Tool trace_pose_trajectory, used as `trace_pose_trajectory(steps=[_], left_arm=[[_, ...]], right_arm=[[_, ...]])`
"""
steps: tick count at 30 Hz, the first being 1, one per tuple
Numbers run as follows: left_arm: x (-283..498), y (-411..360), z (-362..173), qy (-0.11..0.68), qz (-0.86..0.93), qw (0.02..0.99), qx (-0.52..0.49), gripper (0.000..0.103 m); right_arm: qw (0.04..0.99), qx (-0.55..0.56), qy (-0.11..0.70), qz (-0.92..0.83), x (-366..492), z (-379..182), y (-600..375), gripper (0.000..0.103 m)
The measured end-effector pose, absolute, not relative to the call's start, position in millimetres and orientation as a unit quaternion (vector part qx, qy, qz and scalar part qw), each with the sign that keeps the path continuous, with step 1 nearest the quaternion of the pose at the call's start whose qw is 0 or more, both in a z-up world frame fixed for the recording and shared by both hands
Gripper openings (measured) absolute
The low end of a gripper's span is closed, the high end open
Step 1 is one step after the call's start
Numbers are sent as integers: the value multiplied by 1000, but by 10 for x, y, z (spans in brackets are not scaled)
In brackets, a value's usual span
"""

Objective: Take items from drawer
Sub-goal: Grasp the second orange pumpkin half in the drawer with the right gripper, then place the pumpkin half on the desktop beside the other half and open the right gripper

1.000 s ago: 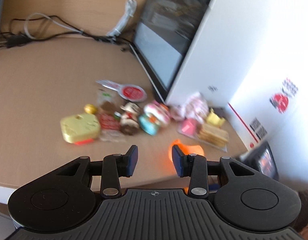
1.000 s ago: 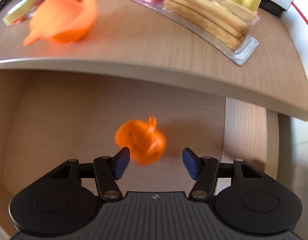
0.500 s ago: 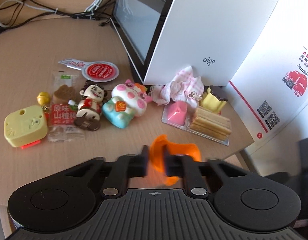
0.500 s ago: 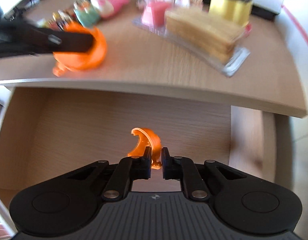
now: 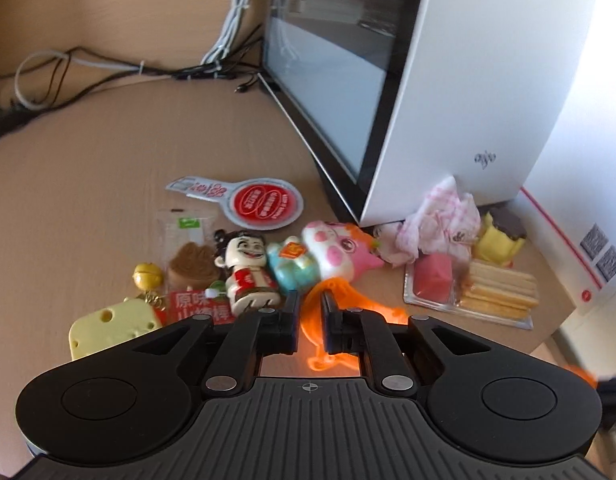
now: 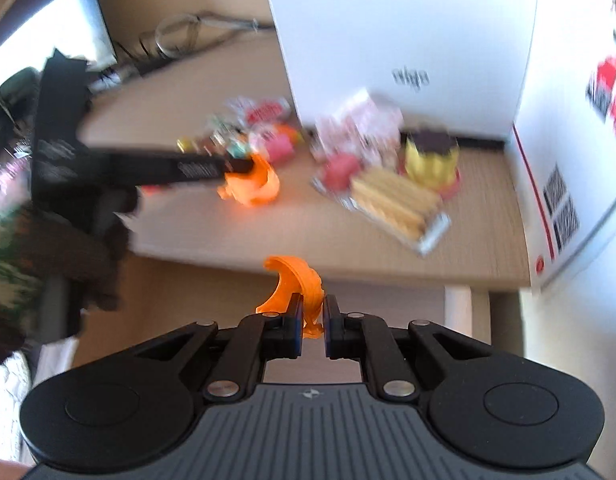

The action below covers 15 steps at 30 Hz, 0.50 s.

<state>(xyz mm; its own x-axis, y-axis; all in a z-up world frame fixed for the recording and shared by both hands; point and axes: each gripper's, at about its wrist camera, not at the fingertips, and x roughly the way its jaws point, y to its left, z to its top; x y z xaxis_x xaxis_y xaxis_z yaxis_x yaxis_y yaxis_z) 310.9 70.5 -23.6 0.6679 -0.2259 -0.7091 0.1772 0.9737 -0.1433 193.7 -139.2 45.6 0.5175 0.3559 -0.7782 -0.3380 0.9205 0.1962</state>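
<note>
My left gripper holds a crumpled orange plastic piece between its pads, low over the desk's front edge just before the toys; its jaws are starting to open. The right wrist view shows the same left gripper and its orange piece from the side. A second curled orange plastic piece is pinched by my shut right gripper, lifted above the open wooden drawer and level with the desk edge.
The desk carries a wafer pack, a pink-and-white plush, a small figurine, a yellow cheese-shaped toy and snack packets. A white computer case stands behind them. Cables lie at the back left.
Both grippers went from open to shut, each on an orange piece. The right one rose out of the drawer with its piece. The left one moved closer to the toys.
</note>
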Motion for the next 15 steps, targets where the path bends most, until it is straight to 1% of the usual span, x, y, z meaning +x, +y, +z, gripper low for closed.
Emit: trace_pose_trajectory(steps=[3,8,15], left_arm=[[3060,805,-168,386,-119,913,-58,14],[2956,886,-58,374,-124,916,-74,14],[2676,1097,74,363,-102,920,-105,14]], right_arm=[[886,24,416,201,2036,606,-1401,10],[902,17,388,187,2534,554,-1151,10],[898,5,396,191,2943,272,-949,10]])
